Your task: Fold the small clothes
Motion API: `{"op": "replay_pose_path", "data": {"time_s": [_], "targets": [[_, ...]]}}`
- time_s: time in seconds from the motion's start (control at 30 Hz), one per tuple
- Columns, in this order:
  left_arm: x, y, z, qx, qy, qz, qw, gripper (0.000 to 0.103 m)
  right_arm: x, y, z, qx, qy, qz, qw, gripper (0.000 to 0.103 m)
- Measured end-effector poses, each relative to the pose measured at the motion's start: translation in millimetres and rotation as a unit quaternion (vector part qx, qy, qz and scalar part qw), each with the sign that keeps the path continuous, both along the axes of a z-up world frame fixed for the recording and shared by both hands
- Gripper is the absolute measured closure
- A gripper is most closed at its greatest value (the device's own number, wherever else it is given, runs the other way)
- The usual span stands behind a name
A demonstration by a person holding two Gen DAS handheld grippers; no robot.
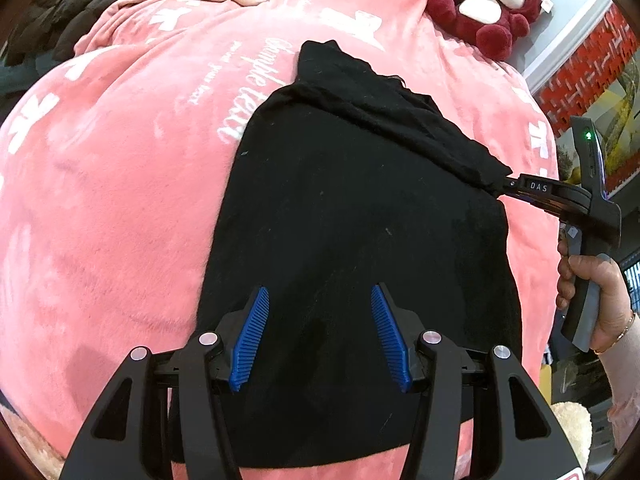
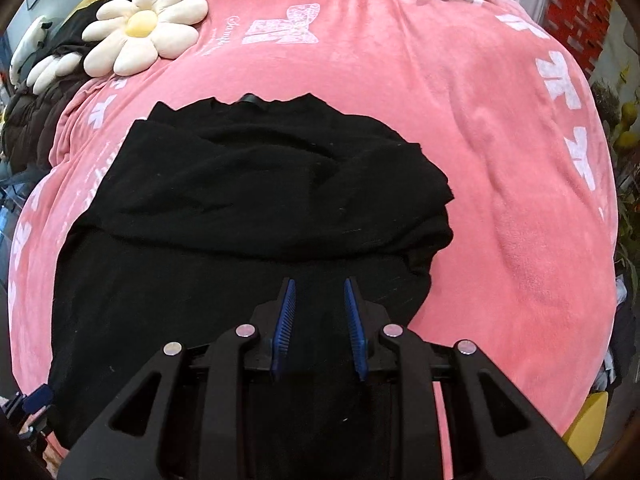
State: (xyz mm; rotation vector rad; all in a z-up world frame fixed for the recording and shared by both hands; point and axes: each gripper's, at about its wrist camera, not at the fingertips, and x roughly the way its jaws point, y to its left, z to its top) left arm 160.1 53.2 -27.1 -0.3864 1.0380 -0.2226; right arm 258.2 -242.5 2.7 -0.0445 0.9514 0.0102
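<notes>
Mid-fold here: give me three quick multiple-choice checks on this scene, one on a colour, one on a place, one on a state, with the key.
1. The cloth garment spread on the pink fleece blanket is: A) black B) white C) red.
2. The cream daisy-shaped cushion lies: A) on the garment B) at the blanket's far left edge, beyond the garment C) in a gripper.
3. The left gripper is: A) shut on cloth B) open, clamping nothing C) out of view.

Key: 1 A, it shows plainly dark against the pink; 2 B, pink fleece separates the cushion from the garment; 3 B, its blue pads stand wide apart over the cloth.
</notes>
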Motion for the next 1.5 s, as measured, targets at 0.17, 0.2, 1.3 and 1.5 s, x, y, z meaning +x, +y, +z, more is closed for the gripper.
{"op": "replay_pose_path", "data": {"time_s": [0.17,0.2,1.3,1.5], "targets": [[-7.1,7.5,-5.1,0.0,-0.003,-0.003,1.0,0.052,-1.1,18.6,0.6,-0.009,0.005,0.005,1.0,0.078],[-8.0,8.2,-5.7,0.001,-0.004,-0.005,1.0,0.052,-0.9,22.5,-0.2,-0.009,0.005,0.007,1.0,0.078],[-4.0,-10.5,-32.1,0.034,-0.049,-0.064,0.9962,0.041,189.9,257.8,20.4,0.026,-0.033,0.191,0.981,0.102],[-5.0,-13.8,-31.2,0.047,-0.061,-0.072,0.9944,0.04,153.7,177.1,31.7,0.045,-0.051,0.113,0.991,0.088]]}}
